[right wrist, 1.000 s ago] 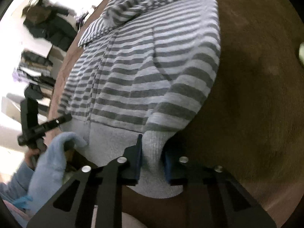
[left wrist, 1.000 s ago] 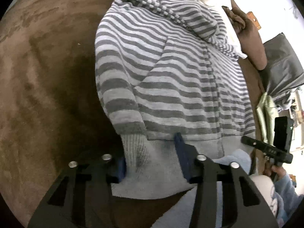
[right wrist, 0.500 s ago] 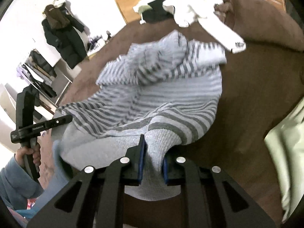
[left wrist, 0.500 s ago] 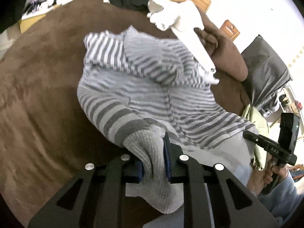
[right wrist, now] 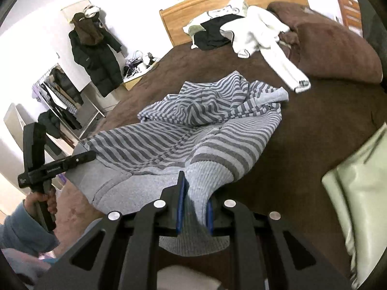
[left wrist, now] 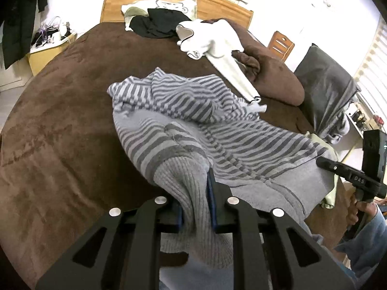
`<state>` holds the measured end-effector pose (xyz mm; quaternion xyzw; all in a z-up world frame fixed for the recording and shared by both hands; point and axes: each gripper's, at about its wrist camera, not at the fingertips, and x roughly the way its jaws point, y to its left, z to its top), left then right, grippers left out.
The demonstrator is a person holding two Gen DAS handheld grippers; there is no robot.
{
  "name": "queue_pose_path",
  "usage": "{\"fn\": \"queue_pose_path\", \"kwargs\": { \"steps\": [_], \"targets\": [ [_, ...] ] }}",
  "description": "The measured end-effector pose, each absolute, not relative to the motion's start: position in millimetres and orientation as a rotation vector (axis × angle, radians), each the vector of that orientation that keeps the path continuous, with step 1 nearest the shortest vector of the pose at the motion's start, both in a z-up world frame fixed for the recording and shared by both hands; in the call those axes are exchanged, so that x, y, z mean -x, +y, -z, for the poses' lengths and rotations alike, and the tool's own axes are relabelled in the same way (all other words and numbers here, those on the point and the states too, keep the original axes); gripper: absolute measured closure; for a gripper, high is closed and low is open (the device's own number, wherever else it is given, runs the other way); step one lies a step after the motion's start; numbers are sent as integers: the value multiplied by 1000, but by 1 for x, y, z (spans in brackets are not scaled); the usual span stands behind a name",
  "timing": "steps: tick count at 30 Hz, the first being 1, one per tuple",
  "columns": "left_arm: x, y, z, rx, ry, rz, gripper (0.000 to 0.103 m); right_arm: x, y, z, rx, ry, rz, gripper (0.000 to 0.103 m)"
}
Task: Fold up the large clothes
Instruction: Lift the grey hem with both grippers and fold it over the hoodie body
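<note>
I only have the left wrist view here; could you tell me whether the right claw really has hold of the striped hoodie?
Observer: Yes. The right claw is shut on the grey ribbed cuff of the striped hoodie, with the fabric pinched between its blue pads.
Operator: Thank you. Is anything lying close to it on that side of the bed?
Observer: A pale green folded item lies on the brown blanket just to its right.
Operator: And what is beyond the bed on the far side?
Observer: A long black coat hangs on the wall, with a clothes rack below it.
</note>
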<state>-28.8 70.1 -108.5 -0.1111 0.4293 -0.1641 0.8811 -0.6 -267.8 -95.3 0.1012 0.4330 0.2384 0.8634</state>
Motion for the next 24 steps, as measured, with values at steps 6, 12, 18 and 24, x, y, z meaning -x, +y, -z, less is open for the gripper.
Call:
{"fn": "queue_pose_path", "kwargs": {
  "steps": [6,12,18,24],
  "targets": [
    [63,69,107,271,938,347,85,38,-278,98,-243,1000,-488,88],
    [57,69,119,327,946,331,85,35,-282,107,-314,991,-456,88],
    [16,71,106,368,851,312,84,-19,-285,83,-366,867,-444,88],
    [-48,64,93,374,770,263,84,-95,-281,75,-393,788,-427,88]
  ]
}}
